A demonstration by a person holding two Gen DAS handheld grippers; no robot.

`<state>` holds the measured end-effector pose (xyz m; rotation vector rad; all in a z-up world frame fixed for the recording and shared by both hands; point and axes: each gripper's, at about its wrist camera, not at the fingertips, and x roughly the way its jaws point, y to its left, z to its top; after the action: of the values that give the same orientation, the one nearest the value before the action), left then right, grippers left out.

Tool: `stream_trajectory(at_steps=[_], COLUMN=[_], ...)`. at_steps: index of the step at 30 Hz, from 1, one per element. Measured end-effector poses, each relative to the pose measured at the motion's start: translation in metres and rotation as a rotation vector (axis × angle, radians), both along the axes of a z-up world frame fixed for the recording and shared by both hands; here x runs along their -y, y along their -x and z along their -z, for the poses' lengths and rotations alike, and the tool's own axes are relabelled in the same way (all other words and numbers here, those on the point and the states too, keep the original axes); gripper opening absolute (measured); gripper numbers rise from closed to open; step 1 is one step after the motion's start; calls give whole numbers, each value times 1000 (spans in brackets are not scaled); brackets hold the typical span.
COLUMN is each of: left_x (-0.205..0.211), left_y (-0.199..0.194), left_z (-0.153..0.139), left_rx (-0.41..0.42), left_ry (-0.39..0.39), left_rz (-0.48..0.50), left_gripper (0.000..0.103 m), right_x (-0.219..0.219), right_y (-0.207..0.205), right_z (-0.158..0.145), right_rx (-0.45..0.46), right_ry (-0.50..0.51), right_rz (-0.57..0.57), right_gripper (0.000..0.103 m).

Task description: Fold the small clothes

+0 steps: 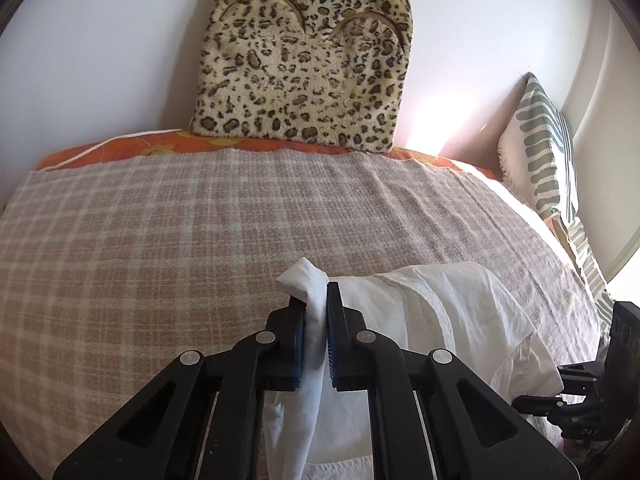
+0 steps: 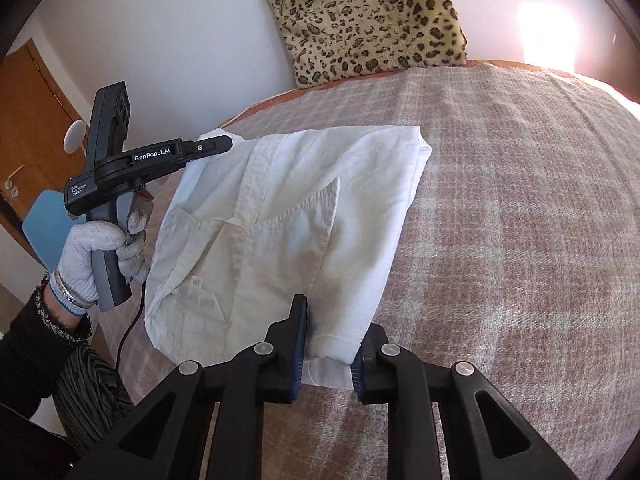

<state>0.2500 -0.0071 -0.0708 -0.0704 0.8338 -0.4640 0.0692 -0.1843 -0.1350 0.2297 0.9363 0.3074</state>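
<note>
The white cotton shirt [image 2: 288, 216], partly folded, is lying on the bed's pink-and-cream checked woven blanket [image 2: 520, 220], on the near part of the blanket relative to the leopard-print plush cushion [image 2: 368, 20]. That cushion is leaning upright against the white wall at the far edge of the blanket.

The left tongs [image 1: 316, 312] are sitting clamped on a bunched white fold of the shirt [image 1: 440, 304]; the blue pads [image 1: 333, 320] are pressing the cloth from both sides, and a tuft of fabric is protruding beyond the tips. In the right wrist view, the left tongs [image 2: 224, 145] are reaching the shirt's corner on the side farthest from the cushion's right edge, and a hand in a grey knitted glove [image 2: 100, 256] is gripping the black handle.

The right tongs [image 2: 332, 340] are closing around a rolled hem of the shirt at its edge nearest the camera. The left pad [image 2: 301, 336] is touching the cloth; the right pad appears to be touching it too, though the fold is partly hiding that contact.

A green-and-white patterned pillow [image 1: 544, 148] is standing to the right of the cushion, beside the blanket's edge [image 1: 120, 240]. An orange floral sheet [image 1: 132, 146] is showing under the cushion's base. A wooden door [image 2: 36, 120] is standing well left of the cushion.
</note>
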Motion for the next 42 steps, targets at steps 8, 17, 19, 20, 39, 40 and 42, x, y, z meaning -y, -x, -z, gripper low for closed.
stream_trajectory(at_steps=[8,17,19,20,39,40,42], left_x=[8,30,38,42,158,167,184], left_y=[13,19,17,16,-54,-59,-68], left_z=[-24,-44,-46,-47,-73,-73,-73], left_rx=[79,141,153,158,193,192,186], left_ry=[10,27,30,32,45,44,47], left_rz=[19,60,67,70,155,163,175], left_gripper=[7,6,6,6,5,5,5], right_x=[-7,2,5,7,87,94,110], right_y=[10,16,16,16,-15,-19,-26], right_z=[-22,-47,-53,-55,-101,-102,-105], right_rx=[71,121,130,136,210,210,210], right_ry=[92,136,142,145,259,269,275], right_rz=[-17,24,33,38,185,193,212], right_gripper=[16,15,15,15,13,13,13])
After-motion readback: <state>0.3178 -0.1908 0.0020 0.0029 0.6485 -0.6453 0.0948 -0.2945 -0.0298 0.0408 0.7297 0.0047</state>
